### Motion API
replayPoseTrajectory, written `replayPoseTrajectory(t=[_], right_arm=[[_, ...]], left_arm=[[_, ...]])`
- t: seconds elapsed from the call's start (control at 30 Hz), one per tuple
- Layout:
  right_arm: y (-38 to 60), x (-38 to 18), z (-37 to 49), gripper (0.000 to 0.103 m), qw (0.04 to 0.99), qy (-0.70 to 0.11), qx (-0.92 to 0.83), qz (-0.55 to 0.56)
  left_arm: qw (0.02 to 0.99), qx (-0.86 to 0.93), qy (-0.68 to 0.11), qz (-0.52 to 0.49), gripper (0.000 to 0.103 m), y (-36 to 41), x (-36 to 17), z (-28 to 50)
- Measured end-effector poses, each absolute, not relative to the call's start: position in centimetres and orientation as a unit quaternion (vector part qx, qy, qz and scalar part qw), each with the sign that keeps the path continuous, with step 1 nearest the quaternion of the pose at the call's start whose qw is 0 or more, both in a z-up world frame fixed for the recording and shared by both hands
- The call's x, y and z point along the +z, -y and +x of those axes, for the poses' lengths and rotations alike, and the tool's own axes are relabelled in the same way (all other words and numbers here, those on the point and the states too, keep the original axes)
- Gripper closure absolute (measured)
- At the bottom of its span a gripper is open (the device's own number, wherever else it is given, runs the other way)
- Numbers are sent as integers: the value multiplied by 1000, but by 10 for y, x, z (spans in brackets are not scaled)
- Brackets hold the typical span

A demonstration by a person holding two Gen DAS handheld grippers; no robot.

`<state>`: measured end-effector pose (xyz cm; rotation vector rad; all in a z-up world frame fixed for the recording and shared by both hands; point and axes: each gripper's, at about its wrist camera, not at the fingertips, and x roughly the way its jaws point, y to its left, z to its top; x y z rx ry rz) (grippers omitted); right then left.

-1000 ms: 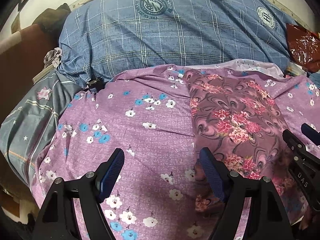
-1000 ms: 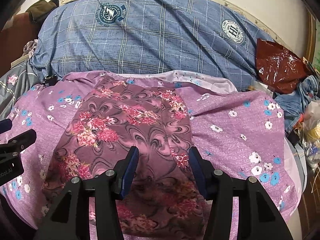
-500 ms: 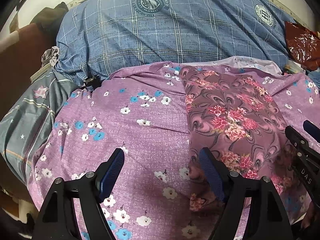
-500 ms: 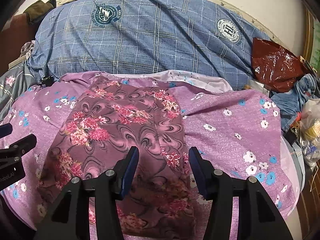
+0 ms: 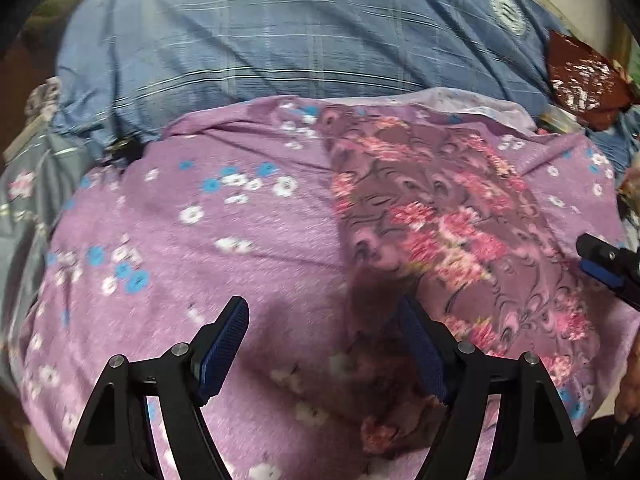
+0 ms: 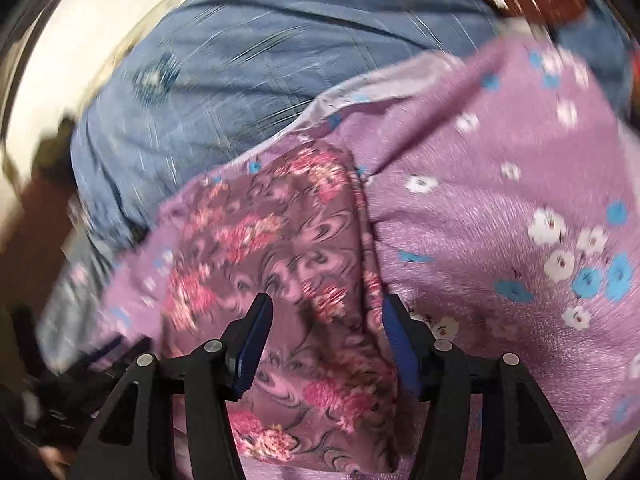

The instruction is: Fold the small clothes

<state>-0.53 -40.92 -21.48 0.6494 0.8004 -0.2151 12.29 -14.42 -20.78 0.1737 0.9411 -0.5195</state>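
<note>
A small mauve garment [image 5: 452,232] with pink flowers and dark swirls lies flat on a purple flowered sheet [image 5: 208,248]. My left gripper [image 5: 324,352] hovers open over the garment's near left edge, nothing pressed between its blue pads. In the right wrist view the same garment [image 6: 280,264] fills the lower middle, and my right gripper [image 6: 324,344] straddles its right edge with jaws opening, pads not pressing the cloth. The right gripper's tip [image 5: 604,264] also shows at the right rim of the left wrist view. Both views are blurred by motion.
A big blue checked pillow [image 5: 300,44] lies along the far side of the bed. A dark red plastic bag [image 5: 580,76] sits at the far right. Grey patterned bedding [image 5: 28,200] hangs at the left. A hand [image 5: 630,380] shows at the right rim.
The right wrist view has rolled and swung toward the garment's right edge, and its jaws have widened. The left gripper has dipped closer to the garment's near left edge, still open.
</note>
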Motion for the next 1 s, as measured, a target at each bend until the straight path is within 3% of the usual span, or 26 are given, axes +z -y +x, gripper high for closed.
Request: replayPoseTrajectory(t=[0.17,0.8,0.9,0.93,1.0], right_arm=[[434,-232,7,39,832,-377,-42,405],[445,-265,48,39,789,-426,-14,442],[446,-267,52,39,788,-421,-8,449],[445,-266,53,41,790,-420,-10,447],[441,-264,56,53,797,-421,-14,432]], left_arm=[[827,-296,-475,49,27,150,-216,148],[757,-391,-518,-79,28,129,-257,203],[745,-411,-517,-99,34,126,-261,209],[737,-421,-518,-109,42,126,-263,212],[736,-422,-517,-110,44,126,-265,215]])
